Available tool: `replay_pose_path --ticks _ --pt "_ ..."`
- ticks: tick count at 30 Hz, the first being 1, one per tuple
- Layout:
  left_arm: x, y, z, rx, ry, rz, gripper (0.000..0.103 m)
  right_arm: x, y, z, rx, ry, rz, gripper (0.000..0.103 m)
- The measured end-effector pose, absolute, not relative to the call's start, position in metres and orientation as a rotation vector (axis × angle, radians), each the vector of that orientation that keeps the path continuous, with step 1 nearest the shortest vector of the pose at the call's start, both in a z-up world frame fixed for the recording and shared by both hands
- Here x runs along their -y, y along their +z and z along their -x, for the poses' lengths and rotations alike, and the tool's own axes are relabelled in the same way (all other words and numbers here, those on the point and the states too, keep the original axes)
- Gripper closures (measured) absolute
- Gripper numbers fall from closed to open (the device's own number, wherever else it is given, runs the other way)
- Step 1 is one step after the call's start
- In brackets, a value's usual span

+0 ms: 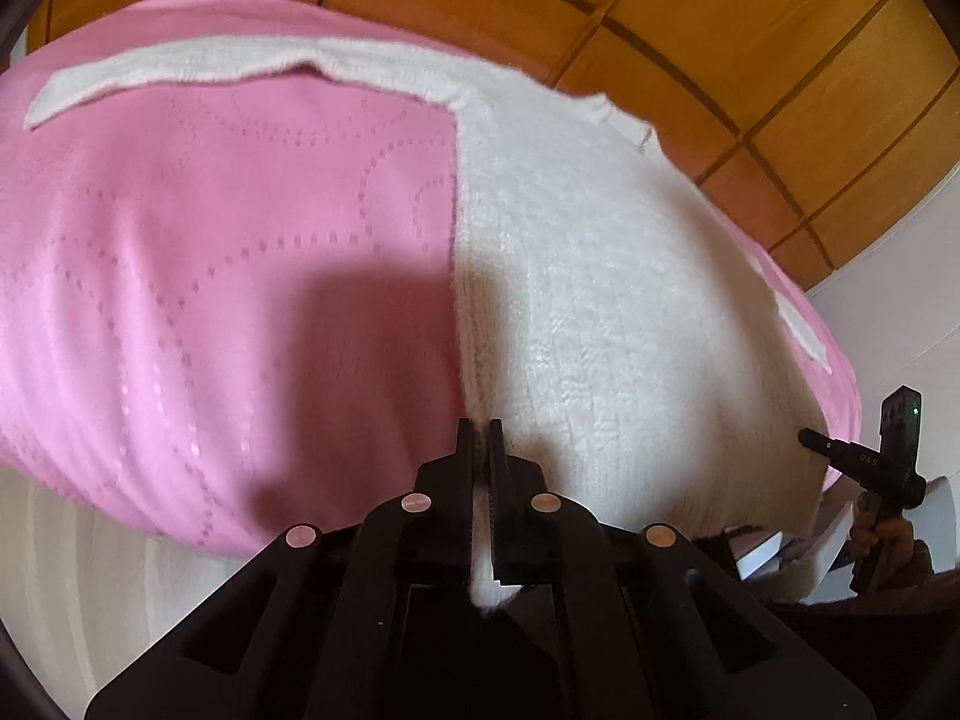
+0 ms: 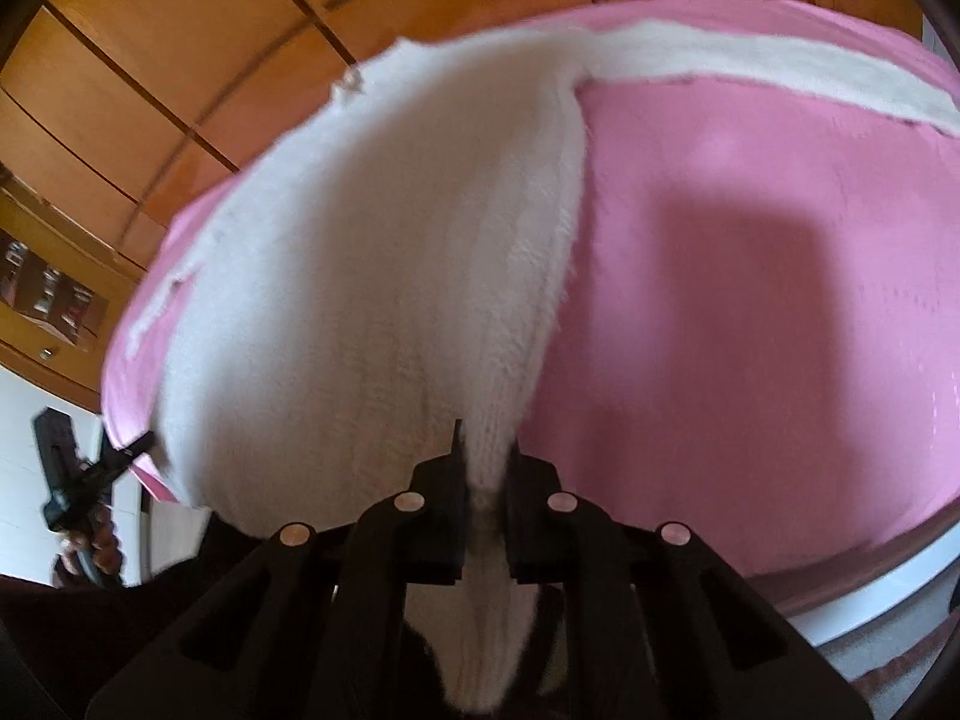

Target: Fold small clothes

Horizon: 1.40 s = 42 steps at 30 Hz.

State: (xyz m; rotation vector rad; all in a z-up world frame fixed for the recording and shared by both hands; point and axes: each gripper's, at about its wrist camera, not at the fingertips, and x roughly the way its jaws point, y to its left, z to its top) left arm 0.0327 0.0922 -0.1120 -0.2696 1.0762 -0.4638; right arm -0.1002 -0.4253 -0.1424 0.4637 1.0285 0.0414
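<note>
A white knitted sweater [image 1: 600, 276] lies spread on a pink quilted bedspread [image 1: 210, 276], one sleeve stretched along the far side. My left gripper [image 1: 479, 438] is shut on the sweater's near left hem corner, with white fabric bunched between the fingers. In the right wrist view the same sweater [image 2: 372, 276] runs away from my right gripper [image 2: 485, 450], which is shut on the near right hem corner and lifts that edge off the bedspread [image 2: 750, 312]. The right gripper also shows at the left wrist view's right edge [image 1: 864, 456].
A wooden panelled headboard [image 1: 750, 60] stands behind the bed. The bed's near edge drops to a pale floor [image 1: 90, 570]. A wooden shelf with small items [image 2: 48, 294] is at the left. White wall [image 1: 900, 330] is at the right.
</note>
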Motion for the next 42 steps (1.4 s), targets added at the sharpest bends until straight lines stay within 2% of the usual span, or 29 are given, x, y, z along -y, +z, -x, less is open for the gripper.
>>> replay_pose_path --ticks 4,5,6,7,8,9,13,22,23,25,30,31,32,33,35,36,42 --pt "-0.086 -0.109 -0.035 -1.067 -0.444 0.223 0.1 0.429 -0.147 0.097 -1.032 0.046 -0.486 0.093" --pt "-0.087 -0.106 -0.037 -1.064 -0.44 0.22 0.1 0.432 -0.145 0.095 -1.027 0.039 -0.496 0.088" --pt "-0.091 -0.1 -0.04 -1.041 -0.418 0.222 0.097 0.437 -0.144 0.097 -1.023 0.041 -0.506 0.078" --pt "-0.094 -0.096 -0.042 -1.021 -0.38 0.216 0.081 0.446 -0.142 0.097 -1.005 0.03 -0.527 0.073" --pt "-0.097 -0.092 -0.045 -1.007 -0.36 0.219 0.063 0.453 -0.14 0.098 -0.988 0.006 -0.537 0.061" --pt "-0.1 -0.088 -0.047 -0.991 -0.351 0.233 0.059 0.463 -0.137 0.099 -0.97 -0.025 -0.557 0.056" --pt "-0.1 -0.068 -0.063 -0.91 -0.312 0.253 0.058 0.531 -0.125 0.104 -0.85 -0.213 -0.694 0.056" --pt "-0.027 -0.059 -0.1 -0.898 -0.449 0.192 0.058 0.696 -0.114 0.09 -0.582 -0.629 -0.942 0.059" --pt "-0.018 -0.06 -0.102 -0.902 -0.465 0.175 0.054 0.711 -0.116 0.088 -0.562 -0.655 -0.975 0.059" --pt "-0.001 -0.064 -0.104 -0.909 -0.495 0.143 0.051 0.74 -0.122 0.083 -0.547 -0.728 -1.025 0.059" --pt "0.029 -0.077 -0.114 -0.956 -0.539 0.1 0.051 0.776 -0.131 0.062 -0.526 -0.786 -1.089 0.059" --pt "0.034 -0.08 -0.116 -0.967 -0.546 0.093 0.051 0.779 -0.13 0.054 -0.539 -0.793 -1.074 0.063" --pt "0.037 -0.083 -0.118 -0.975 -0.548 0.088 0.051 0.779 -0.127 0.046 -0.561 -0.794 -1.049 0.089" --pt "0.039 -0.085 -0.121 -0.982 -0.548 0.086 0.051 0.779 -0.124 0.041 -0.575 -0.782 -1.031 0.097" --pt "0.042 -0.089 -0.125 -0.999 -0.546 0.09 0.036 0.77 -0.108 0.03 -0.58 -0.744 -0.949 0.097" --pt "0.041 -0.091 -0.127 -1.001 -0.542 0.098 0.033 0.762 -0.097 0.023 -0.575 -0.71 -0.905 0.097" --pt "0.041 -0.096 -0.143 -1.039 -0.547 0.177 0.033 0.671 -0.028 -0.034 -0.539 -0.427 -0.688 0.097"
